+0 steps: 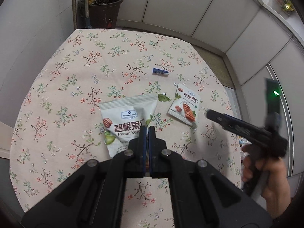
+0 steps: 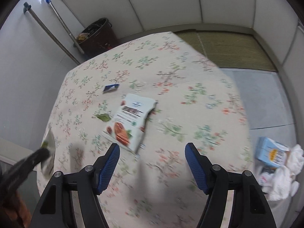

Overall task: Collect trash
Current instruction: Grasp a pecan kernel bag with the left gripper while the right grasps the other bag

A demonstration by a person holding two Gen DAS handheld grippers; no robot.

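Right, the bench (image 1: 57,87) in its floral cloth fills the view, its far edge dropping to the floor where a dark bin (image 1: 105,9) waits by the wall, with mop handles leaning beside it. Nearest, the big pecan packet (image 1: 121,119) hangs from the left tool (image 1: 146,129), whose jaws are pinched tight on its lower right corner; it looks empty, feather-light, crinkly film that will flap and could slip, so a corner or seam grip suits it. The right tool (image 2: 152,152) hovers with jaws apart and nothing between them, just short of the small packet (image 2: 131,121), which lies flat and torn mid-bench; I'd take it by the raised torn edge, since flat film is hard to get under. Beyond it sits a blue wrapper (image 1: 161,71), thin and flat too, and a green leaf (image 1: 163,97) lies between the two packets, limp and tiny. Room is generous: bare cloth all round the pieces, nothing standing to knock. Off the right edge, a white bag (image 2: 281,178) and a blue box (image 2: 269,153) sit on the floor.
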